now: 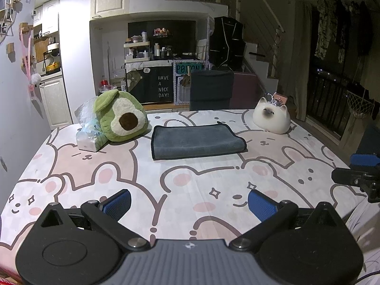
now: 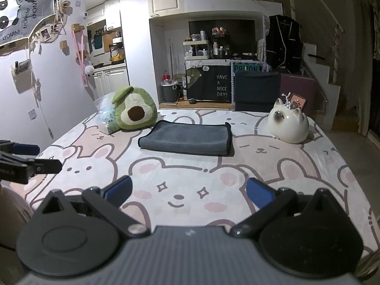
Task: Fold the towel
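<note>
the grey towel (image 1: pixel 198 141) lies flat on the far half of the desk (image 1: pixel 142 178), on the bunny-print cloth, between the avocado plush (image 1: pixel 120 116) on its left and the white cat figurine (image 1: pixel 272 116) on its right, touching neither clearly. it looks already doubled over, with a rolled fold along its right edge in the left wrist view, and its long axis runs left to right across both cameras. both grippers sit at the near edge, well apart from the towel, which is straight ahead of them. the left gripper (image 1: pixel 190 201) has its blue pads spread wide and holds nothing; the right gripper (image 2: pixel 188 193) is likewise spread wide and empty. neither looks plainly nearer: the towel sits a little right of centre for the left one and a little left of centre for the right one, so each would likely reach forward to its own end of the long side.
</note>
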Demonstrator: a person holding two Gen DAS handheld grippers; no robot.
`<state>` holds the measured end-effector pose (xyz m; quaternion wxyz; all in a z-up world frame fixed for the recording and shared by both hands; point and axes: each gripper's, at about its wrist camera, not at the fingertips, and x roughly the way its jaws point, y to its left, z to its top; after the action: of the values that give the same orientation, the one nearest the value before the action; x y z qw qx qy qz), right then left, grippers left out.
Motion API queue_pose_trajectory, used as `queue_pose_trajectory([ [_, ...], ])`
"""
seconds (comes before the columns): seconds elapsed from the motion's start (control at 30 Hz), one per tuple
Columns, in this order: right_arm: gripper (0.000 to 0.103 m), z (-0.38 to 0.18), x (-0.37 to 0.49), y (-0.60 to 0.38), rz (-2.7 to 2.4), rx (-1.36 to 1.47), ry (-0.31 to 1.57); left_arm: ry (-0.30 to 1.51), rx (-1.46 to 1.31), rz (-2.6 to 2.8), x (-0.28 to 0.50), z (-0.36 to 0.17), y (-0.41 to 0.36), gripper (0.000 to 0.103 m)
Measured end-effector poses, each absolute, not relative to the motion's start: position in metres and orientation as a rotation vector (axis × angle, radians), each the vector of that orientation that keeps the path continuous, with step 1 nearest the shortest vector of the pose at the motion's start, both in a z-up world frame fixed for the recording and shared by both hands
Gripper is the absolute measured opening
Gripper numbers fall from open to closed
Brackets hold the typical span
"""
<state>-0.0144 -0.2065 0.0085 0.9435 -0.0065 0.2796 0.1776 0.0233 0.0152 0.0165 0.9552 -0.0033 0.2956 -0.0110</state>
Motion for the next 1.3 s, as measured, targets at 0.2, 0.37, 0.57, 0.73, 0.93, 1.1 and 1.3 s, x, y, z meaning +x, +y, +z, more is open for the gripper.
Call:
queue_pose_trajectory([
  [0.2, 0.103, 0.0077, -0.0137, -0.2067, 0.366, -0.004, 0.571, 0.600, -0.007, -0.024, 0.0232, 0.0161, 0.0151, 0.103],
  [0.37, 0.103, 0.0072, -0.0137, -0.2069, 0.368, -0.003, 0.572, 0.599, -0.007, -0.024, 0.0223, 0.0167, 0.0150, 0.103],
  [0.57, 0.103, 0.0069, -0.0136, -0.2069, 0.369, -0.002, 0.572, 0.599, -0.007, -0.024, 0.0224, 0.0166, 0.0151, 0.103],
  [0.73, 0.103, 0.0067, -0.0136, -0.2068, 0.369, -0.001, 0.573, 0.599, -0.006, -0.024, 0.0224, 0.0162, 0.0149, 0.103],
  [0.93, 0.103, 0.0068, -0.0140, -0.2070, 0.369, 0.000, 0.573, 0.599, -0.007, -0.023, 0.0224, 0.0161, 0.0149, 0.103],
  [1.1, 0.103, 0.0067, -0.0141, -0.2071, 0.369, 0.001, 0.572, 0.599, -0.006, -0.024, 0.0223, 0.0160, 0.0149, 0.103],
  [1.3, 0.103, 0.0067, -0.0140, -0.2071, 0.370, 0.001, 0.573, 0.599, -0.006, -0.023, 0.0223, 0.0158, 0.0148, 0.103],
])
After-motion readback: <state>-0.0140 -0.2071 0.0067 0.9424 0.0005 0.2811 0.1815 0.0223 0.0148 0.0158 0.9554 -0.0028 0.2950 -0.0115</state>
